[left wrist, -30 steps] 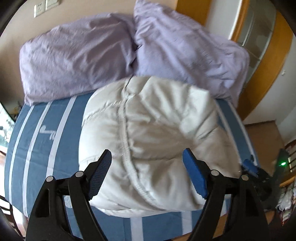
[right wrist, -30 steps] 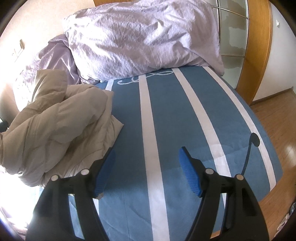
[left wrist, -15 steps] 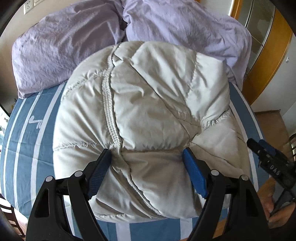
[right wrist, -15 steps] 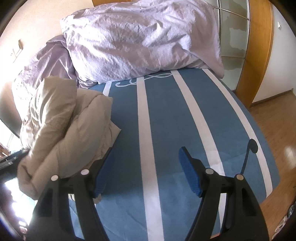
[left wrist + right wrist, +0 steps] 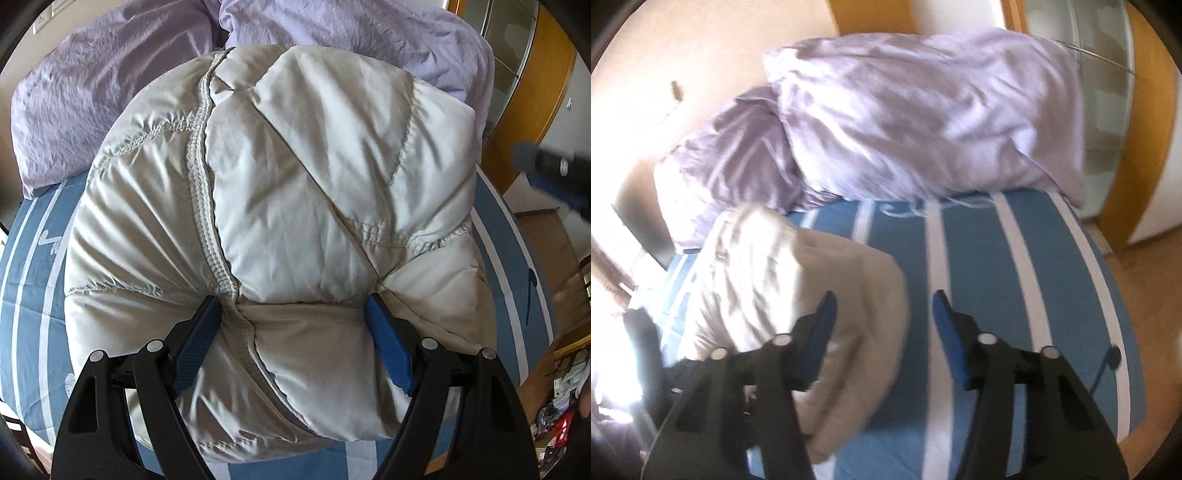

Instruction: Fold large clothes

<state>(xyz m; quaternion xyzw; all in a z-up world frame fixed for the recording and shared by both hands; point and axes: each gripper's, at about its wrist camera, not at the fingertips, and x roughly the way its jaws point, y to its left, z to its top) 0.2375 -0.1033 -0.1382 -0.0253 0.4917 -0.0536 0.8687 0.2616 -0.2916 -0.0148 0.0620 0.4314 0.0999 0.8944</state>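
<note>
A bulky cream quilted puffer jacket [image 5: 280, 206] lies bunched on the blue striped bed [image 5: 33, 295]. My left gripper [image 5: 291, 306] is open, its jaws wide apart with a thick fold of the jacket bulging between them. In the right wrist view the jacket [image 5: 783, 280] lies at the left, blurred. My right gripper [image 5: 884, 299] is open and empty above the jacket's right edge and the sheet. It shows as a dark blur at the right of the left wrist view [image 5: 554, 173].
Two lilac pillows [image 5: 923, 118] lie at the head of the bed against the wall. A wooden wardrobe with glass doors [image 5: 1115, 74] stands to the right. Wooden floor [image 5: 543, 236] lies beyond the bed's right edge [image 5: 1123, 332].
My left gripper has pushed forward into the jacket, which now fills its view and sits between the jaws. My right gripper has swung left toward the jacket and pulled back, its view blurred.
</note>
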